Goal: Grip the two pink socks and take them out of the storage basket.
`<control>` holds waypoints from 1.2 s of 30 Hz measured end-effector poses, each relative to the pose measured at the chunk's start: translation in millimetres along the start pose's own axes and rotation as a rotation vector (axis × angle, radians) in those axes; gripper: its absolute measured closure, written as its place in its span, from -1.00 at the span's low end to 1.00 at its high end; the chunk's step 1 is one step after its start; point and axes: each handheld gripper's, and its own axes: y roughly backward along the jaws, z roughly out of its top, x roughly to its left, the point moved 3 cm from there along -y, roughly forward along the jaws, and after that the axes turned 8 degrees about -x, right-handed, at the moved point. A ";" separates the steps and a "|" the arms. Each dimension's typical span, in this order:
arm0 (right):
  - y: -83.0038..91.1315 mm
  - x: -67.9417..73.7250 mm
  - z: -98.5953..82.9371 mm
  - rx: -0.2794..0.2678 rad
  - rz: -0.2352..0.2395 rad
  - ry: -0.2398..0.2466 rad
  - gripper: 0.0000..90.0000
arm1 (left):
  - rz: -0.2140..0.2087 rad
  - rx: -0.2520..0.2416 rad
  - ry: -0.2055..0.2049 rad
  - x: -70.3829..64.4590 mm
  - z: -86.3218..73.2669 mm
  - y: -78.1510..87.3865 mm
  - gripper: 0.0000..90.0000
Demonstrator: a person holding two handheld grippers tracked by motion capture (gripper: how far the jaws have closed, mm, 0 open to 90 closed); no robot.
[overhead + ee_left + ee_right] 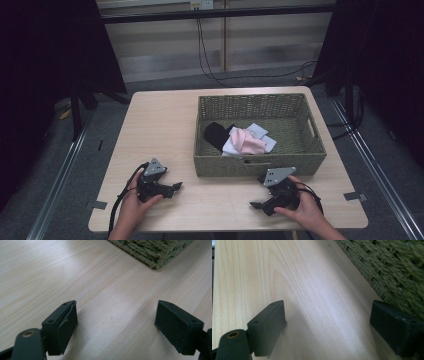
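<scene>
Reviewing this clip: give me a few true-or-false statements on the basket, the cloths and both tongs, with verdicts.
1. The left tongs grip a cloth. False: they are open, with bare table between the jaws.
2. The pink cloth lies in the woven basket. True.
3. The right tongs reach into the basket. False: they are open on the table in front of it.
4. A black cloth lies in the basket, left of the pink one. True.

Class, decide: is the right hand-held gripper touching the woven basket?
Apart. In the high view, bare table separates the right hand-held gripper from the woven basket.
</scene>
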 end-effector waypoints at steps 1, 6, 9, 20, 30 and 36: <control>-0.1 0.0 0.3 0.003 0.001 0.001 -0.73 | 0.000 0.000 0.000 0.0 0.0 0.0 -0.61; 0.4 1.7 2.6 0.032 -0.007 -0.008 -0.72 | 0.000 0.000 0.000 0.0 0.0 0.0 -0.61; 1.5 2.7 4.0 0.052 0.005 -0.003 -0.69 | 0.000 0.000 0.000 0.0 0.0 0.0 -0.61; 23.4 3.9 33.4 0.104 0.059 -0.084 -0.61 | 0.000 0.000 0.001 0.0 0.0 0.0 -0.61; 53.8 -5.8 63.2 0.218 0.060 -0.117 -0.61 | 0.000 0.000 0.000 0.0 0.0 0.0 -0.61; 67.2 -13.2 79.6 0.267 0.066 -0.128 -0.61 | 0.000 0.000 0.001 0.0 0.0 0.0 -0.61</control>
